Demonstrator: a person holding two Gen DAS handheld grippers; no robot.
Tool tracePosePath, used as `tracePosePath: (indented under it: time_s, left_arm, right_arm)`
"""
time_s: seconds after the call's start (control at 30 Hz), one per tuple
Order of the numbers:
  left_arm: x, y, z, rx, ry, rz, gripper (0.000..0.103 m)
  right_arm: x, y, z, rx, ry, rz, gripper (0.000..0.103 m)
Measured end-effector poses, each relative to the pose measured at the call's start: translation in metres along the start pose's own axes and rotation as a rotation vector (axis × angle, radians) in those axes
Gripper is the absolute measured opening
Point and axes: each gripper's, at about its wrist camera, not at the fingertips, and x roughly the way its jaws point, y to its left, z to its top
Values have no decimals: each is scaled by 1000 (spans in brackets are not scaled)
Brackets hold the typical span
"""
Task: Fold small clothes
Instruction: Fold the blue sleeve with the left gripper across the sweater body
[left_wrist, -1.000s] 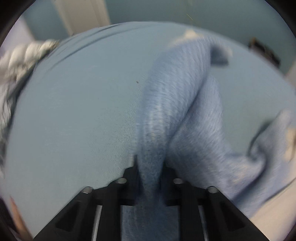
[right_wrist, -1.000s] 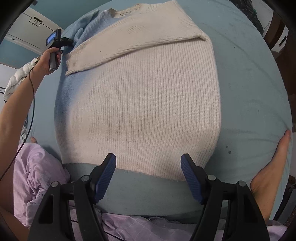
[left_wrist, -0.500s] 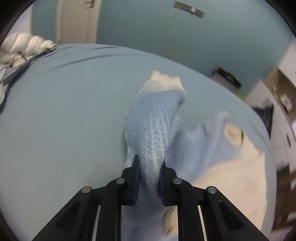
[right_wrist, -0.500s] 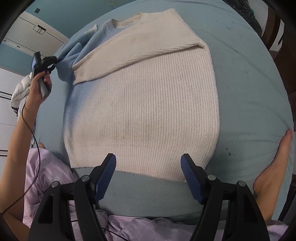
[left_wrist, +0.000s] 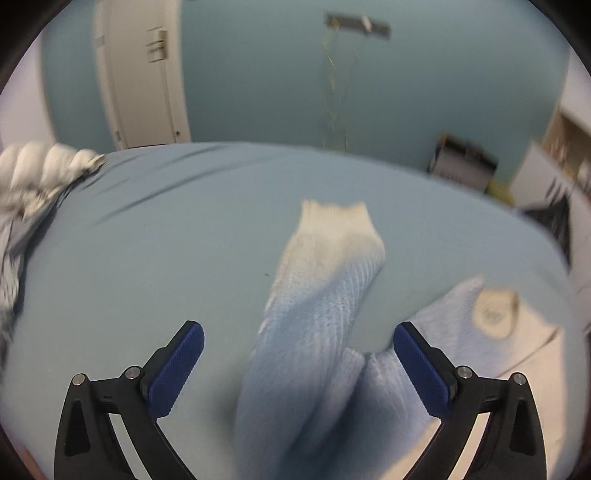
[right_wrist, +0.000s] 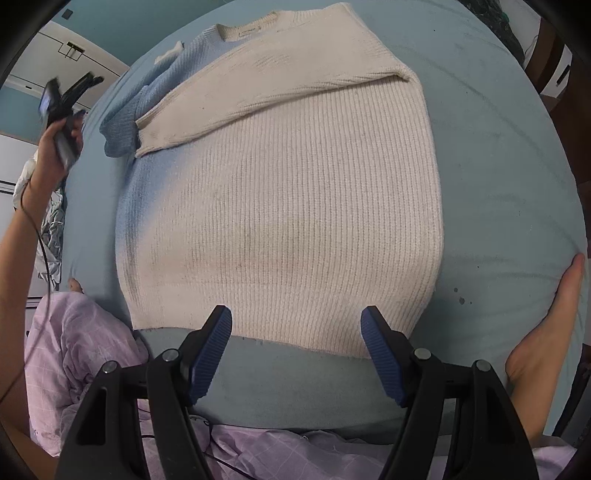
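A cream and pale blue knit sweater (right_wrist: 295, 206) lies flat on the blue bed (right_wrist: 498, 147), its right sleeve folded across the chest. Its left sleeve (left_wrist: 317, 317), blue with a cream cuff, lies bunched at the sweater's left shoulder and also shows in the right wrist view (right_wrist: 125, 125). My left gripper (left_wrist: 298, 345) is open and empty, its jaws wide apart on either side of that sleeve. In the right wrist view the left gripper (right_wrist: 62, 107) is held in a hand beside the sleeve. My right gripper (right_wrist: 296, 328) is open and empty above the sweater's hem.
A lilac checked blanket (right_wrist: 85, 350) lies at the bed's near edge. A bare foot (right_wrist: 546, 321) rests on the bed at the right. A white quilt (left_wrist: 40, 173) sits at the bed's far left. A white door (left_wrist: 140, 74) and teal wall stand behind.
My left gripper was shut on the blue sleeve and has let it go; its jaws now stand wide open. The sleeve has dropped onto the bed. The right gripper has barely moved.
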Motion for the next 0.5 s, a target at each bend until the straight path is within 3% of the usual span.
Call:
tracePosePath:
  time_s: [0.13,0.2,0.23,0.3,0.33,0.4,0.5]
  left_arm:
    - [46,-44,2,239,128,139,103]
    - [59,-56,-8,342,131,231,103]
    - [62,-58,-13,363,112,259,96]
    - [73,-60,-22,362,134,245,45]
    - [83,-52,-27,311,211,204,19]
    - [91,-37,-20,169,249,178,14]
    - [54,-11,-1,24,134,192,12]
  right_arm:
    - [10,-15,0,31,43,-3,69]
    - [16,-26,-1,55,64,-17,69]
    - [17,-28,-1,61,69,-21,69]
    - [21,-37,-3,76,86,-33,69]
    - [22,-38,-2,84,91,-39,69]
    - [20,-40,1,106,80,-34,69]
    - [11,-37,4,101,46,-16,69]
